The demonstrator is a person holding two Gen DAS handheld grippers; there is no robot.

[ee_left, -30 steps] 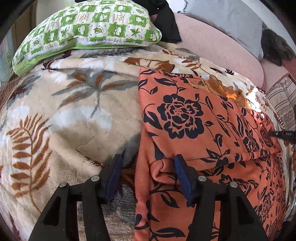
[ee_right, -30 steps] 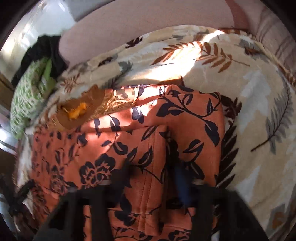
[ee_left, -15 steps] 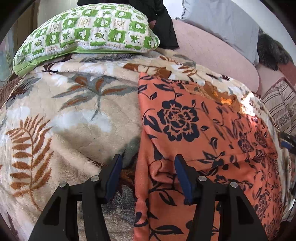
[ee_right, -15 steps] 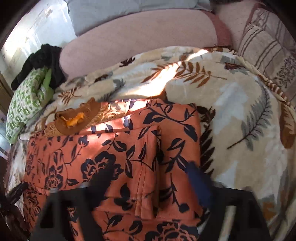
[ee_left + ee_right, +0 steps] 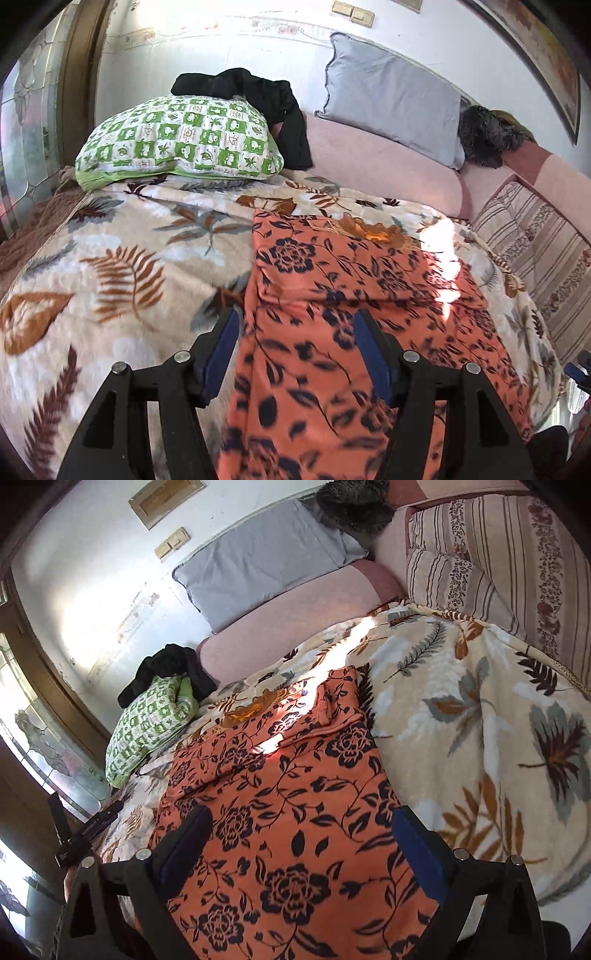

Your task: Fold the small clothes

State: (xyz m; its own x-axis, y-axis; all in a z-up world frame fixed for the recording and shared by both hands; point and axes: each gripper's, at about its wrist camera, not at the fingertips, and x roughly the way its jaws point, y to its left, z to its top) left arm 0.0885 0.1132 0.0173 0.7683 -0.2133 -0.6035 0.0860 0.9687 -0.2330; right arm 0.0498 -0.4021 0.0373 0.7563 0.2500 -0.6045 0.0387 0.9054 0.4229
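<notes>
An orange garment with a dark blue flower print [image 5: 332, 266] lies flat on the leaf-print blanket [image 5: 122, 266], its far part folded over toward me. My left gripper [image 5: 295, 332] hovers above the garment's left edge. Its jaws are opening, the cloth lies below them, and the pads touch nothing. In the right wrist view the garment [image 5: 295, 794] runs from the near edge up to the fold. My right gripper [image 5: 299, 821] stands wide open above the garment's near part, holding nothing.
A green checked pillow [image 5: 177, 140] with a black garment [image 5: 258, 99] on it lies at the back left. A grey pillow [image 5: 391, 99] leans on the wall above a pink bolster [image 5: 376, 166]. A striped cushion [image 5: 480, 565] borders the right side.
Both grippers have drawn back and upward from the fold. The right gripper has let go of the cloth and opened wide. The left jaws have widened slightly.
</notes>
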